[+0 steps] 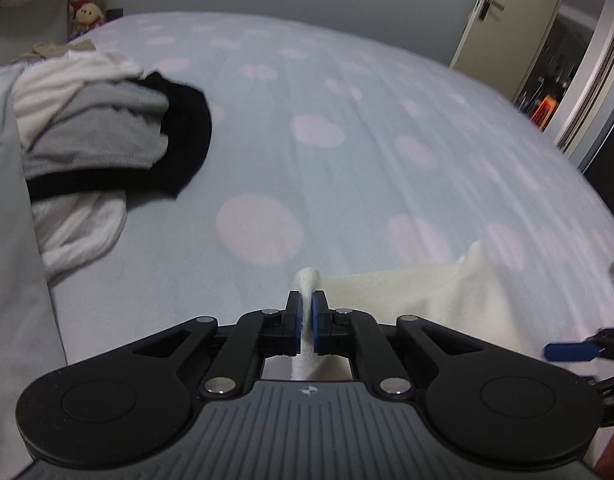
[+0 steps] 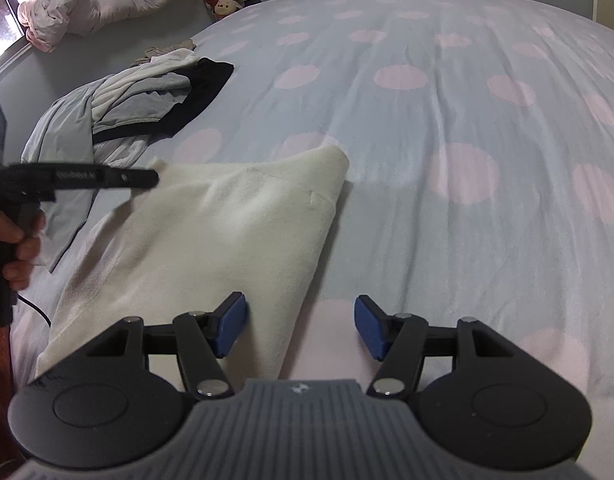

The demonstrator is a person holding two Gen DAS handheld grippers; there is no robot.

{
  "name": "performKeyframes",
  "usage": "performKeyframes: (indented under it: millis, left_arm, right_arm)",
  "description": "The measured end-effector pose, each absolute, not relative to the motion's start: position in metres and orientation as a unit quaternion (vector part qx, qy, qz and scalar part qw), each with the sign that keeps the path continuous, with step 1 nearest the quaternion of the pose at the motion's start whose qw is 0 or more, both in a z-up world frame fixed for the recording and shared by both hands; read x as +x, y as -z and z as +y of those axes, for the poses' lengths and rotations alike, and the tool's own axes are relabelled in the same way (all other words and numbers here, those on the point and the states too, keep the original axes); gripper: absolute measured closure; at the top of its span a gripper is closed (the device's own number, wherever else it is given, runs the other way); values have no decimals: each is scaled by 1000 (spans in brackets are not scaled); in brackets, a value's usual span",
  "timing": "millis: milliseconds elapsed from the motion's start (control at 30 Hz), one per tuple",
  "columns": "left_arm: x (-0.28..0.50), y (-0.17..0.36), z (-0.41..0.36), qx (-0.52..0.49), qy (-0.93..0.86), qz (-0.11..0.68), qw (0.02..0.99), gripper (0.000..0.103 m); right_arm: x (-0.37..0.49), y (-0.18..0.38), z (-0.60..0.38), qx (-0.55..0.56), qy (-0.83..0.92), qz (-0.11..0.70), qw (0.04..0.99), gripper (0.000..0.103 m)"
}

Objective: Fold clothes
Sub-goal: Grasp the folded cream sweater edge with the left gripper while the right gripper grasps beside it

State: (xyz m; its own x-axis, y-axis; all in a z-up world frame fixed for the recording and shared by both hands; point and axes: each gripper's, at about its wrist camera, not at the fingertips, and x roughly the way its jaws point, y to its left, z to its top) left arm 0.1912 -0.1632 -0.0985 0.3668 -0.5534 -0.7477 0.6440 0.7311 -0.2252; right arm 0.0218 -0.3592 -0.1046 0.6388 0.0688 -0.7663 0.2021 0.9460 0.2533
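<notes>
Pinched between the nearly closed blue pads of the left gripper [image 1: 306, 322] is a bunched corner of the cream garment [image 2: 227, 232], a soft knit piece that spreads off to that gripper's right across the bed. Seen from the right gripper [image 2: 301, 326], the same cloth lies just ahead and to its left, doubled over with a smooth folded edge running away from the fingers and a rounded far corner; this gripper stands wide open with nothing between its pads, its left pad over the cloth's near edge, though whether it touches cannot be told. By the look of it the garment carries at least one fold, and the raised corner suggests another fold or a straightening is in hand. Further out, ahead and to the left of both grippers, a loose pile of clothes [image 1: 107, 128], white, grey and black, lies crumpled on the spotted bedsheet [image 1: 347, 120], so much folding appears to be left.
</notes>
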Motion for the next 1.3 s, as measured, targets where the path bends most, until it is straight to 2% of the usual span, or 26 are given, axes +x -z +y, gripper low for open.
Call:
performKeyframes:
  millis: [167,300,333,500,700,1100,1300]
  left_arm:
    - [192,94,-143,3,343,425,838,85]
    - [179,81,-110,-44,325,433,840,55]
    - [176,78,-102,-56,320,434,840,53]
    - [147,82,-72,-114,302,465,824,49]
    - [124,109,-70,-118,297,499,806,49]
    - [152,140,-76,-182,332,511,772,50]
    - [163,144,-82,-187,343,510,766,52]
  right_arm:
    - [12,95,-364,158,52,407,898,40]
    - [5,90,-372,184,60,392,899,39]
    - [5,89,-372,190,61,390,899,39]
    - [5,89,-368,224,54,383,895,39]
    - [4,91,-360,243,41,378,892,39]
    - [10,103,-358,220,33,374,900,39]
    - [29,120,-373,261,1,376,889,36]
